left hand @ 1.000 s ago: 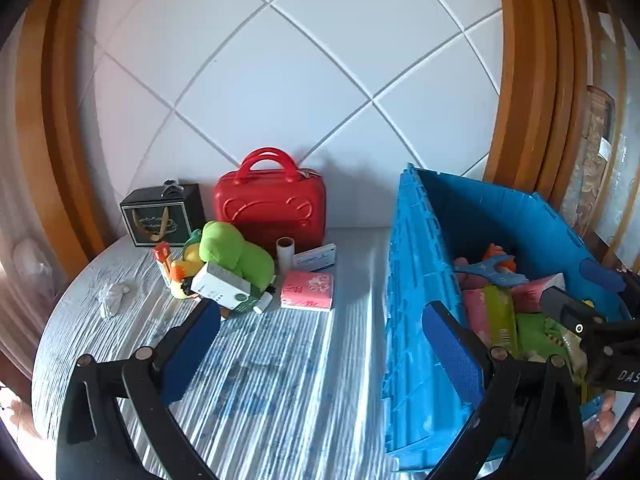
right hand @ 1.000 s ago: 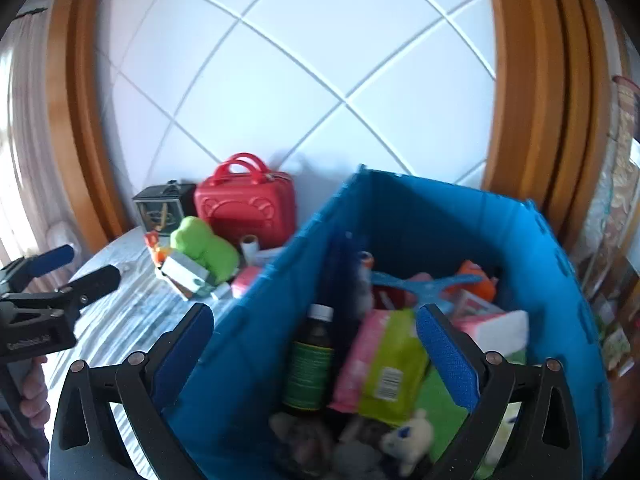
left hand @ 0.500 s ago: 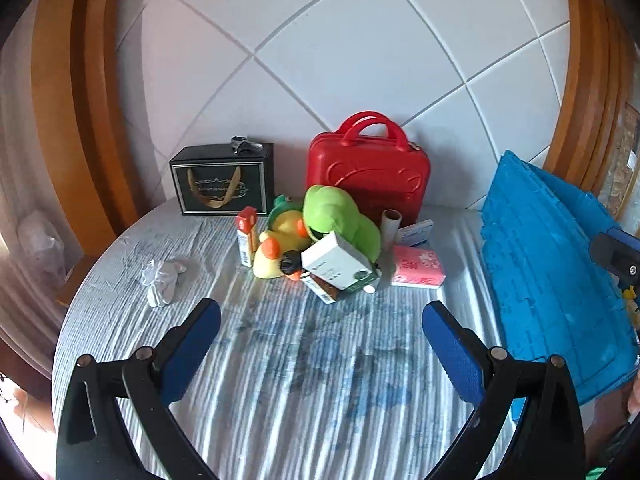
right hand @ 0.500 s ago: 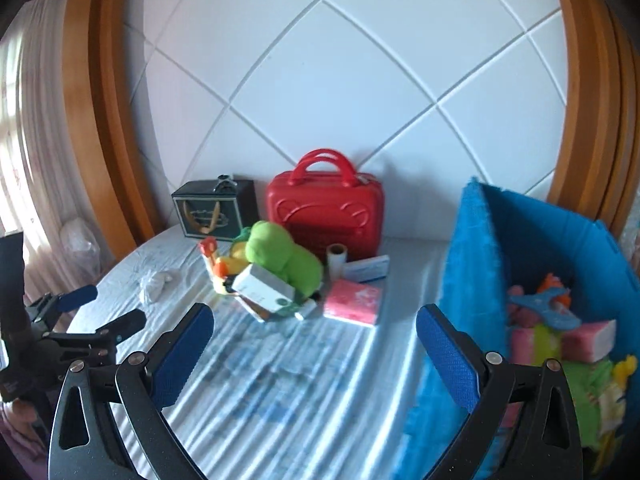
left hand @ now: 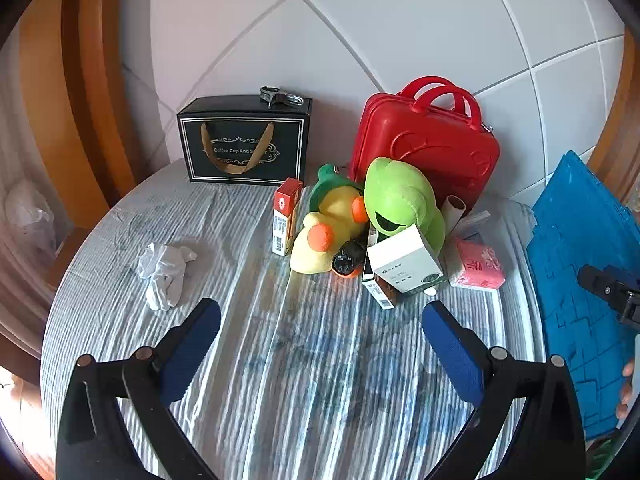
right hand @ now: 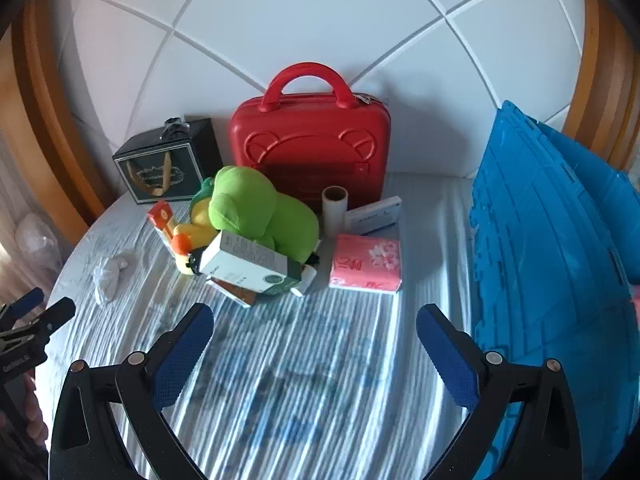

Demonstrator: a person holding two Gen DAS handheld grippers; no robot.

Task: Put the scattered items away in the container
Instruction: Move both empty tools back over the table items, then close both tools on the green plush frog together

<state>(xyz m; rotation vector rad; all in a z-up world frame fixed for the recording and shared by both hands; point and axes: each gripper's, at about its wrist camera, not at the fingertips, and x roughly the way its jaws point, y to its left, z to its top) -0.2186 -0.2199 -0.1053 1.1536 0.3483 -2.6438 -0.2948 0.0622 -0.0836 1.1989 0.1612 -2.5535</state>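
Both cameras have swung off the blue crate [right hand: 540,260] at the table's right edge and onto the clutter at its back edge, where the white carton [right hand: 248,264] leans on the green plush [right hand: 256,216] beside the pink tissue pack [right hand: 366,264]. Left gripper [left hand: 320,344] and right gripper [right hand: 314,350] hang with jaws spread wide and empty: judged the approach step, a further pick pending. Next move calls for descent onto one item (the tissue pack lies flat, soft, apart, likeliest), then carriage right into the crate.
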